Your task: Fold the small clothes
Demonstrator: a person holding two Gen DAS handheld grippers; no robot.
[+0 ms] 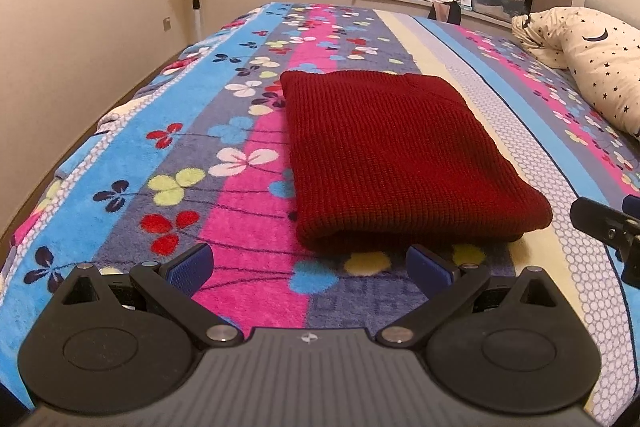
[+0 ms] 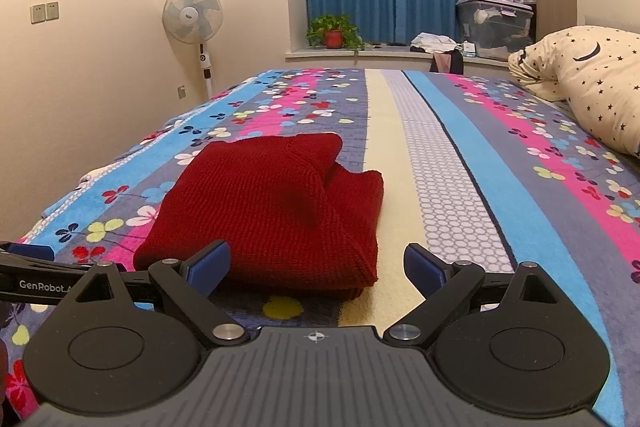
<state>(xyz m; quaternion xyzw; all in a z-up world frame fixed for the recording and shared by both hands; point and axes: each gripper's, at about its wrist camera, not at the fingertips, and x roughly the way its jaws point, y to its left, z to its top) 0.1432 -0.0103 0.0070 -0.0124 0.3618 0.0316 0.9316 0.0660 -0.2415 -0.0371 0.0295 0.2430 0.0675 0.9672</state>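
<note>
A dark red knitted sweater [image 1: 392, 155] lies folded into a thick rectangle on the flowered bedspread [image 1: 224, 163]. My left gripper [image 1: 310, 267] is open just in front of its near folded edge, with nothing between the blue pads. In the right wrist view the same red sweater [image 2: 272, 211] lies ahead and to the left, its top layer slightly humped. My right gripper [image 2: 318, 267] is open and empty, its left pad level with the sweater's near right corner. Part of the right gripper [image 1: 612, 231] shows at the right edge of the left wrist view.
A star-patterned pillow [image 2: 592, 83] lies at the right side of the bed. A standing fan [image 2: 194, 23] is by the left wall. A window ledge holds a potted plant [image 2: 334, 33], loose clothes and a plastic storage box [image 2: 496, 23]. Blue curtains hang behind.
</note>
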